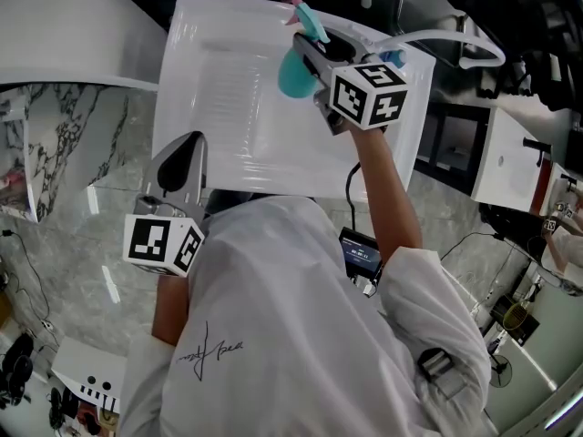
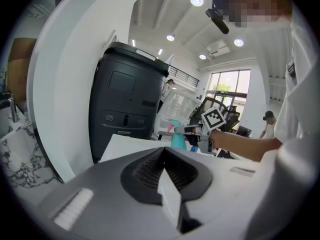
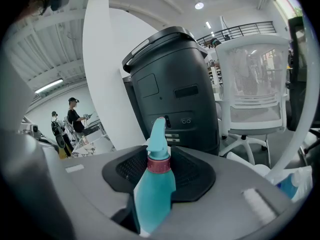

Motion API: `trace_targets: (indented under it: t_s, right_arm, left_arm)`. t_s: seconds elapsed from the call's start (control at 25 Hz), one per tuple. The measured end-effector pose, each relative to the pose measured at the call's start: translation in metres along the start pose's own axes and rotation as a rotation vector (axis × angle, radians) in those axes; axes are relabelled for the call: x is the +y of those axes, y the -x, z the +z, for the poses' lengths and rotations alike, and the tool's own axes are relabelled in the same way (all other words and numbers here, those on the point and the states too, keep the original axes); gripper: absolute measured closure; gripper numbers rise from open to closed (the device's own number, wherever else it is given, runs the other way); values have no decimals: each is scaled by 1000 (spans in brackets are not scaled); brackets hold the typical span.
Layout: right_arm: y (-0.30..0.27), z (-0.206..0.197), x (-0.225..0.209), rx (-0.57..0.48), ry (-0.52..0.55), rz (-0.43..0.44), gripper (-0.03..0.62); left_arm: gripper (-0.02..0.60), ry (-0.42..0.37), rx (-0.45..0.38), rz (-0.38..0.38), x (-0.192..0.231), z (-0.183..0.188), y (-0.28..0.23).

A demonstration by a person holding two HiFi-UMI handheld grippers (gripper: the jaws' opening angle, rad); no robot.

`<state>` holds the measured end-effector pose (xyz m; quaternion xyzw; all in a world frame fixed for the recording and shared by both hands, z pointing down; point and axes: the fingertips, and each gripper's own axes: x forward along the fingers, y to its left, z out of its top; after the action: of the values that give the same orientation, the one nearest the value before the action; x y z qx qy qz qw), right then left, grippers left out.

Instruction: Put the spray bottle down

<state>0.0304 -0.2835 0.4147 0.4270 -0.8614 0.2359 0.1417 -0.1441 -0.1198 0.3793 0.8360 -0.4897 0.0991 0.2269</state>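
We see a white square table (image 1: 228, 107) with a glossy top, standing on a grey marbled floor (image 1: 100, 244). A tall black lidded unit (image 2: 125, 109) stands on the floor just beyond the table's far edge, and a white chair (image 3: 255, 89) is near that unit.

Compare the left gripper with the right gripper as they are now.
The left gripper is shut and empty; the right gripper is clamped on the teal spray bottle. The left gripper sits near the person's body; the right gripper reaches across the white tabletop. Both carry marker cubes.
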Motion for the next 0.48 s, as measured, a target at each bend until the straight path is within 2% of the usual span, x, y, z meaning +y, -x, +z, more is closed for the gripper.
trace_targets:
  t_s: [0.48]
  right_arm:
    - [-14, 7, -12, -24, -1, -18, 459]
  left_arm:
    - [528, 5, 16, 15, 2, -6, 1]
